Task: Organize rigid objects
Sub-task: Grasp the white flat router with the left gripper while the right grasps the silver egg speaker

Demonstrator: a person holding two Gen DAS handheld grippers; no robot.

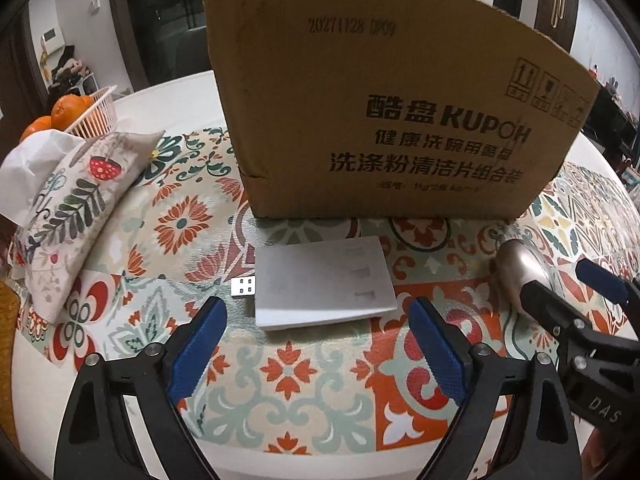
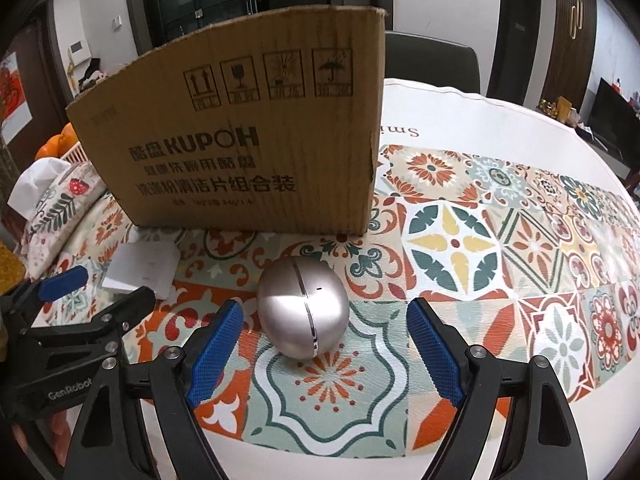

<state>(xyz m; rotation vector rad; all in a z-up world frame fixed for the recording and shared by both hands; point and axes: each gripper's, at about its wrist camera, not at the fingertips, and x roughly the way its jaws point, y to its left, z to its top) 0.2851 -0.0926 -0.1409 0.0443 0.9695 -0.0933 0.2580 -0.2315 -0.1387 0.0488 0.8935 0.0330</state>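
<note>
Left claw: wide, holding nothing | right claw: wide, silver egg-shaped object on counter between its fingers, untouched | white flat device with USB plug just ahead of left claw | cardboard box upright behind.

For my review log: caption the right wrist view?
Open right gripper faces silver egg-shaped object before cardboard box.

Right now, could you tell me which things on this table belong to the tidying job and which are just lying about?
Job:
silver egg-shaped metal gadget
flat white square box
small white USB plug
tall brown cardboard carton

Lying about:
floral fabric tissue cover
white basket of oranges
</note>
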